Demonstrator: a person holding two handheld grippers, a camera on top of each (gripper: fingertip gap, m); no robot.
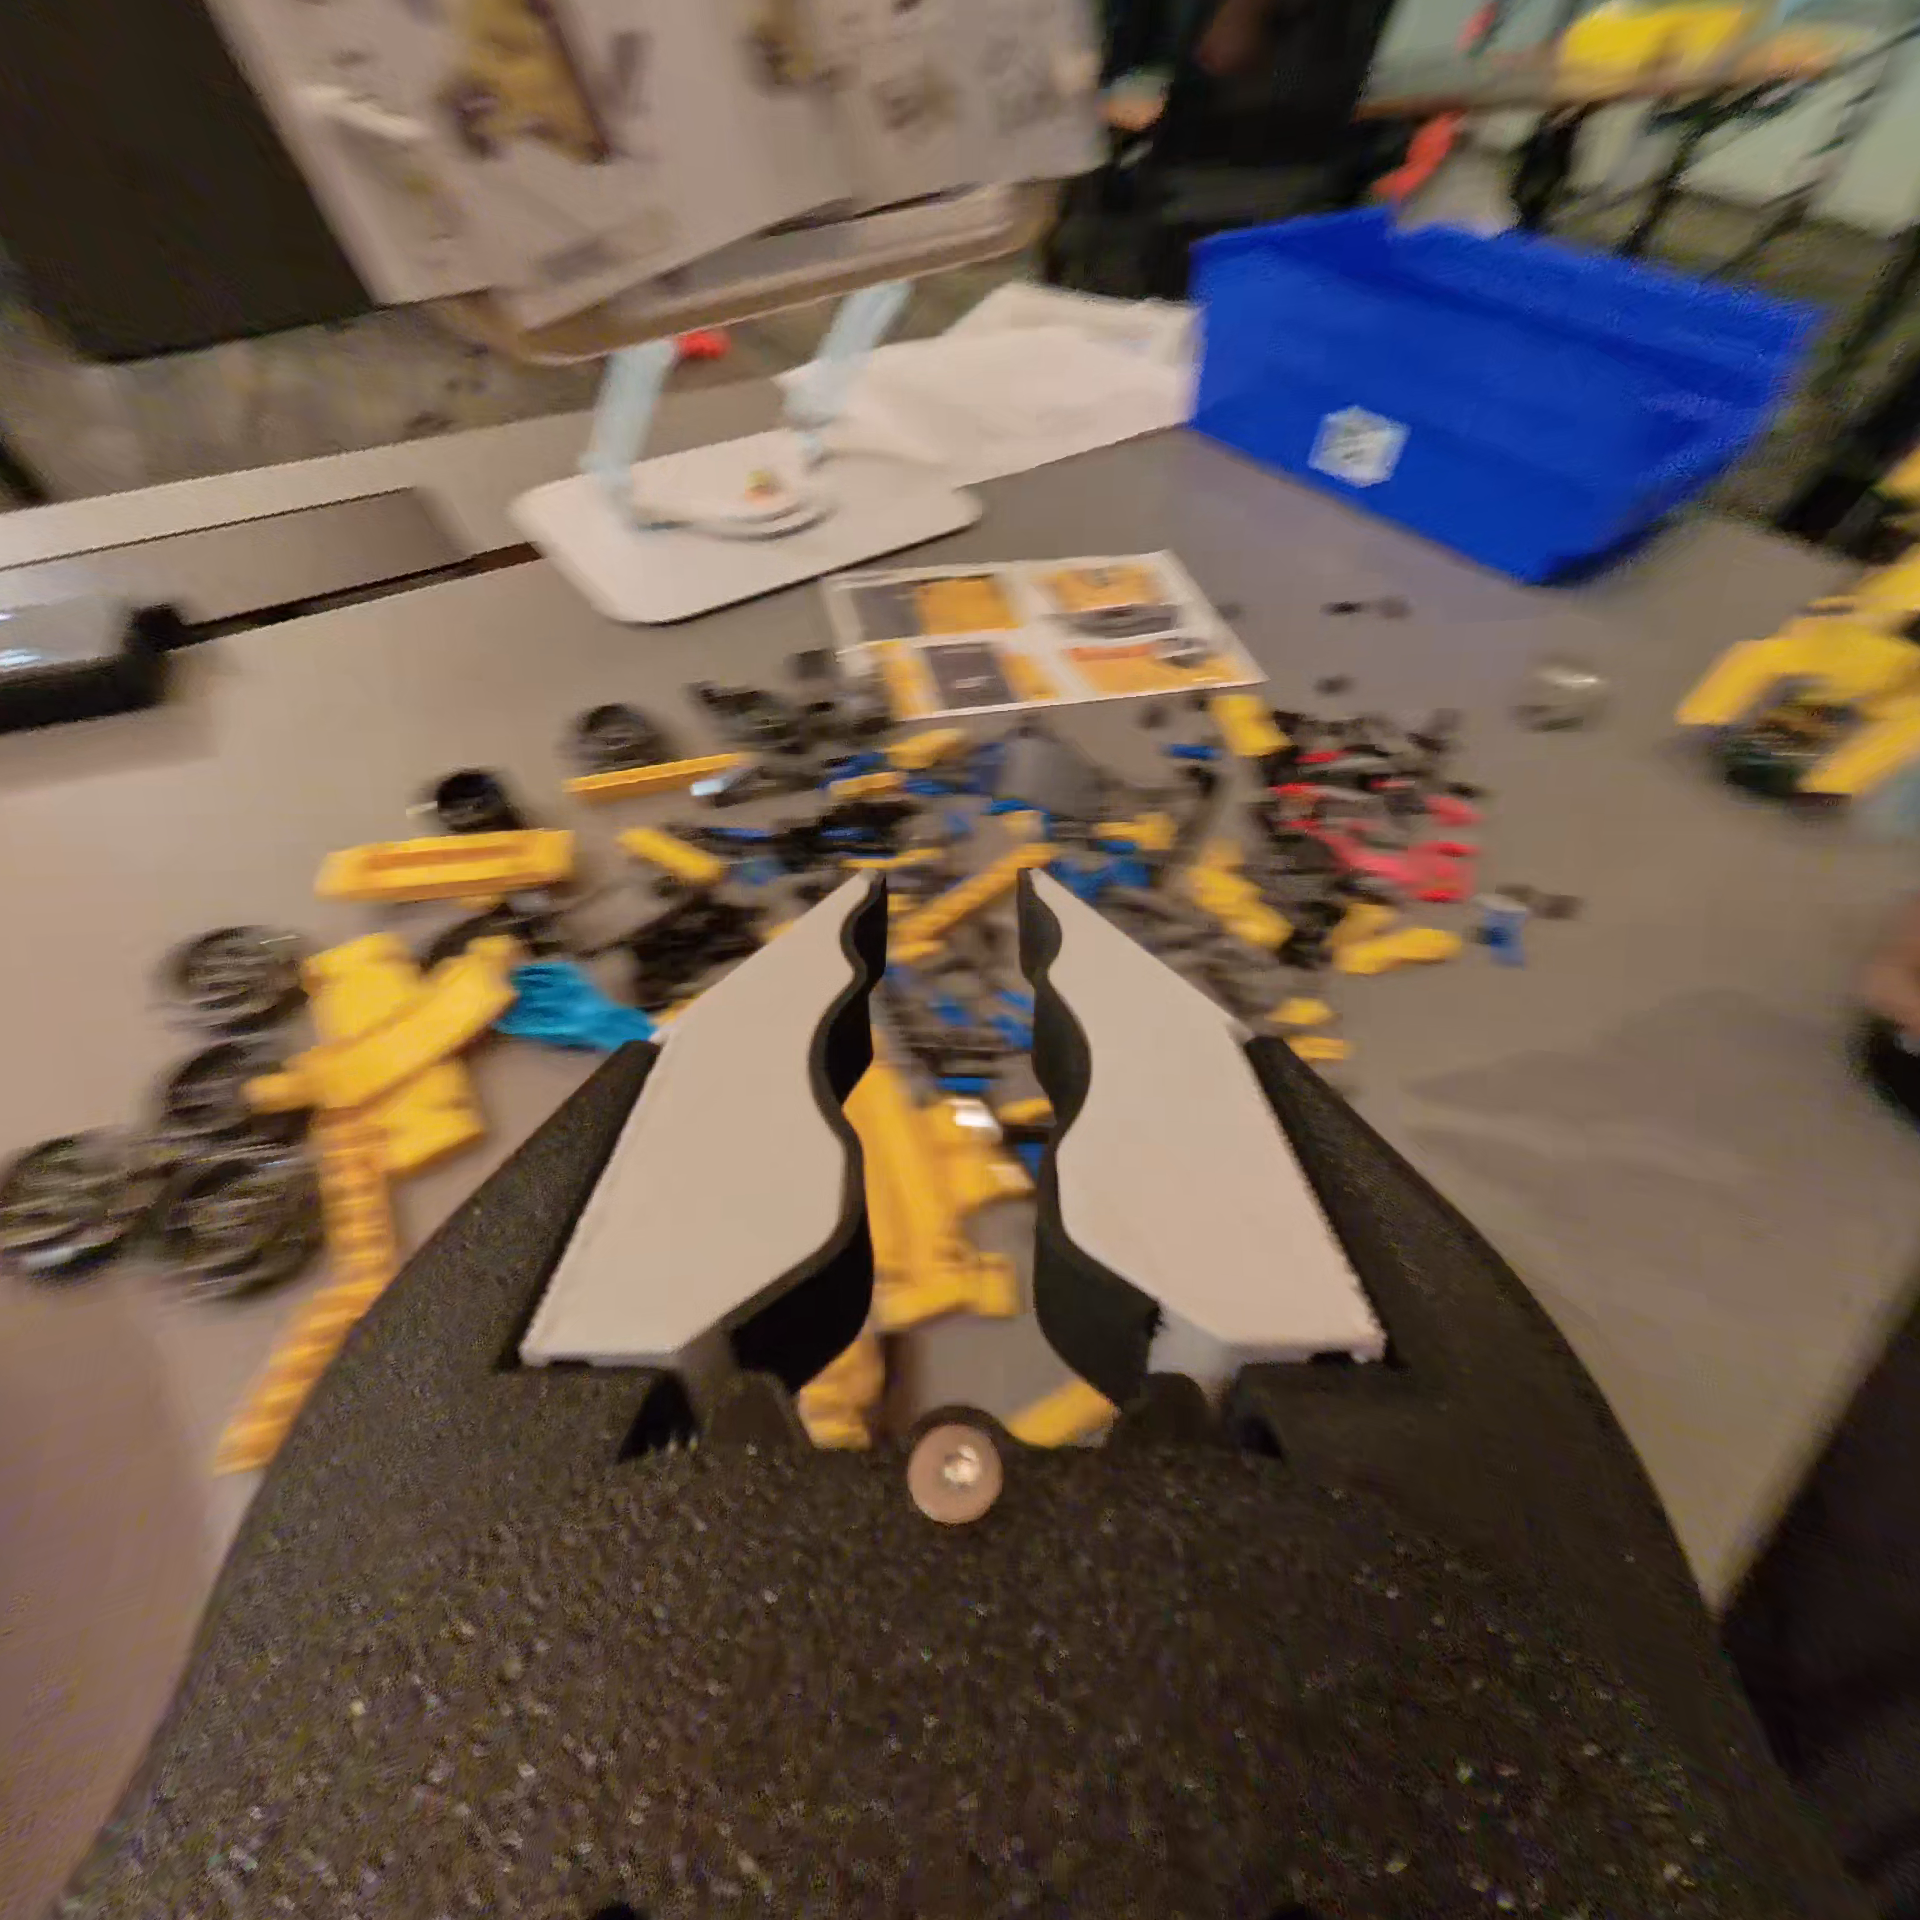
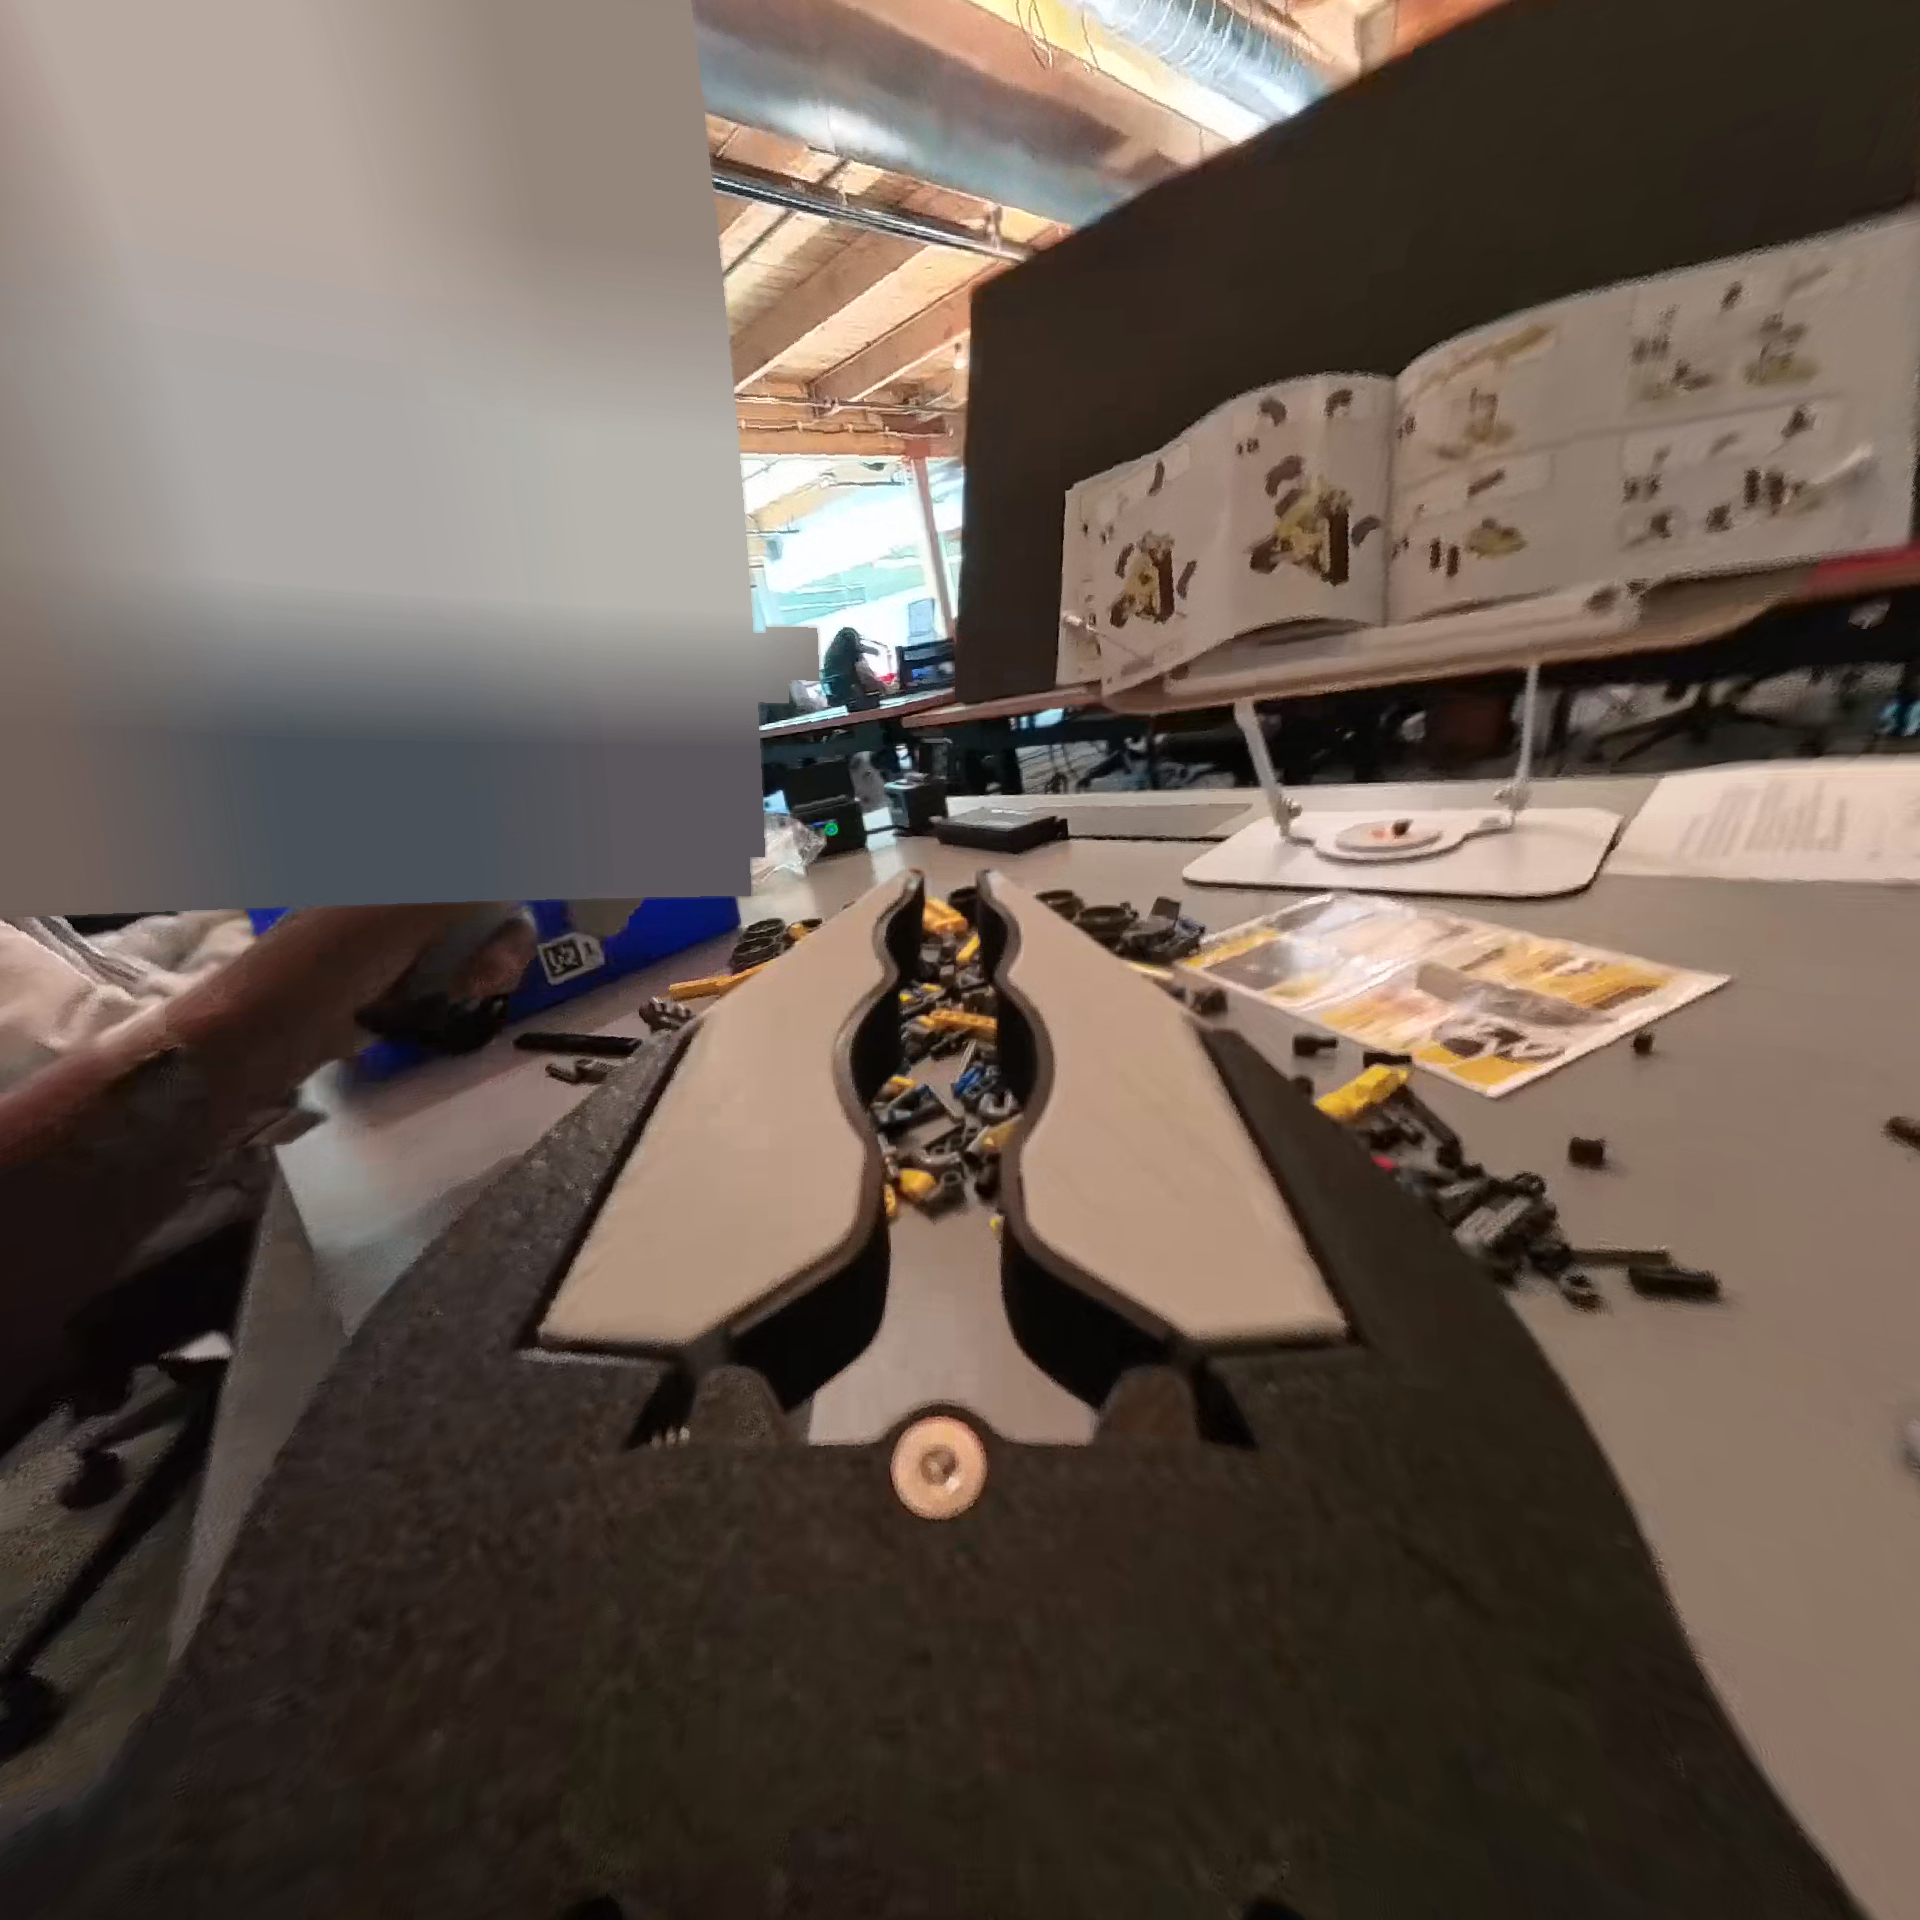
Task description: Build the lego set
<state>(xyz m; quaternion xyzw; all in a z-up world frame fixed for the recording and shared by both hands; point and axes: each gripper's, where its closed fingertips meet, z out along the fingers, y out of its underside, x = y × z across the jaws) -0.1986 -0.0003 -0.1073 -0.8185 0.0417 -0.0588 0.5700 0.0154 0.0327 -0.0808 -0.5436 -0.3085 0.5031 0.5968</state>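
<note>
Fingers of left gripper parted by a narrow gap, empty, hovering over scattered yellow, black and blue building-toy pieces on grey table. Right gripper nearly closed, gripping nothing, low over small pieces. Yellow beam lying flat, long axis left-right. Beyond: sticker sheet, blue bin, open instruction booklet on stand.

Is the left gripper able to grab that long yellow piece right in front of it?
Probably yes. The left gripper is open and empty above the long yellow piece, with nothing covering it, though small bricks crowd close around.
</note>
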